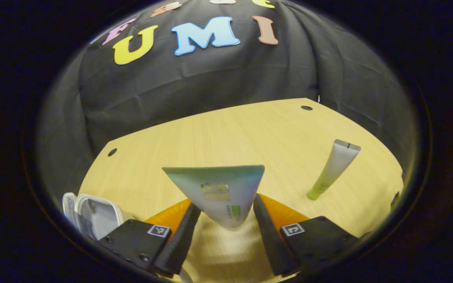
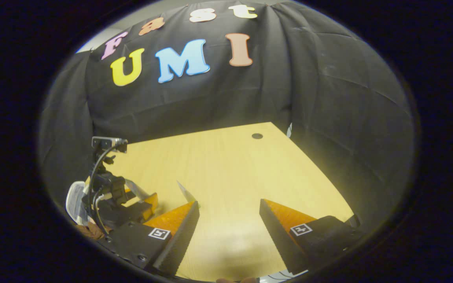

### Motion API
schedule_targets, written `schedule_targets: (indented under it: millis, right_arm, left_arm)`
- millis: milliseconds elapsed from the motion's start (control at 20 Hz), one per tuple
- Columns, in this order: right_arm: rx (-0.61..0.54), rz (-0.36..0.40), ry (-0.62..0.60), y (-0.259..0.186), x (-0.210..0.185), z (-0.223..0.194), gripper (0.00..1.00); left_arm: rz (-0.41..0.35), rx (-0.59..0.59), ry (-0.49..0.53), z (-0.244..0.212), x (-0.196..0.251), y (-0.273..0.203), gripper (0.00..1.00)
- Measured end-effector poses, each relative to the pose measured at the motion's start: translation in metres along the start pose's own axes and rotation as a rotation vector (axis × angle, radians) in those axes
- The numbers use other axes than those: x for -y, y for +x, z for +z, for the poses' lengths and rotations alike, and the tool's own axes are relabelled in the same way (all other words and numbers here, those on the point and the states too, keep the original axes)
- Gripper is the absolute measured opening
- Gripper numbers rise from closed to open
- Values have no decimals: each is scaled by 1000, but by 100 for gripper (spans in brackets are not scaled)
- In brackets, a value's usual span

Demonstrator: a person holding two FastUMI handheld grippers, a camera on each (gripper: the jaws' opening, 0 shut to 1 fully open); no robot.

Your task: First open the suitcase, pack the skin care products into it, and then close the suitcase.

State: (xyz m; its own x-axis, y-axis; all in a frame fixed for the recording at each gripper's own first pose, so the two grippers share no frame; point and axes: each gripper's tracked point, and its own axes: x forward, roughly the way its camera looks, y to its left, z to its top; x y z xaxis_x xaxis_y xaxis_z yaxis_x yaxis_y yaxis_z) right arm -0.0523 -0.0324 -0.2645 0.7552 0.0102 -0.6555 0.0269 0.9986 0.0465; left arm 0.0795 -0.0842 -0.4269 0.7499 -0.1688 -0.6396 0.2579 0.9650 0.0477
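So the biggest thing in front of me was the wooden tabletop [image 1: 218,133], running out ahead of both sets of jaws to the black cloth wall. Down past the outer side of my left gripper's [image 1: 223,220] near-side finger, at the tabletop's edge, sat the suitcase [image 1: 92,214]: pale, rounded corners, and it looked open to me, though I honestly couldn't see enough to be sure. I'd guess it was parked there so either hand could drop stuff in without reaching far.

The left jaws were clamped on a skin care tube [image 1: 220,192], cap end down between the fingers and the flat crimped end fanning up and out ahead. It was whitish with a blue-green tint along the crimp, a gold mark and a green patch on the front. Holding it low near the cap kept the wide floppy end free, which made sense for swinging it over to the case.

The right gripper [image 2: 228,228] had its jaws wide apart with nothing between them, just bare wood, probably waiting its turn.

Smallest bit: a second tube [image 1: 333,169] lying well ahead and off to the far side of the left jaws, grey-white fading to a yellow-green cap, not packed yet.
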Motion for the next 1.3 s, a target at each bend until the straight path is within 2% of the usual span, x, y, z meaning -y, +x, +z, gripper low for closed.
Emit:
schedule_targets:
  millis: [100,250,500,700,750,850,1050,1150,1200,1250,1300]
  right_arm:
    - [-39,30,-52,14,-10,-12,94]
    - [-79,76,-115,32,-23,-22,94]
    - [-154,155,-146,63,-43,-31,93]
    - [-210,218,-189,92,-61,-38,90]
    - [-213,222,-204,98,-63,-37,88]
    - [-219,234,-228,111,-68,-37,88]
    - [-257,256,-224,132,-80,-41,83]
    - [-282,273,-221,138,-86,-46,75]
    - [-295,281,-218,139,-89,-49,63]
    - [-304,281,-221,141,-90,-50,55]
    - [-305,273,-231,144,-88,-51,54]
  left_arm:
    - [-18,9,-17,0,4,4,64]
    - [-27,9,-27,-1,4,3,57]
    - [-61,0,-18,2,11,-4,57]
    - [-50,33,-53,25,4,-27,55]
    - [-48,46,-57,31,1,-34,59]
    - [-35,62,-71,44,-11,-47,57]
    - [32,76,-123,63,-46,-77,59]
    - [81,75,-152,69,-72,-96,59]
    - [113,76,-164,72,-88,-106,59]
    - [146,71,-172,72,-105,-115,57]
    - [179,64,-177,69,-123,-123,57]
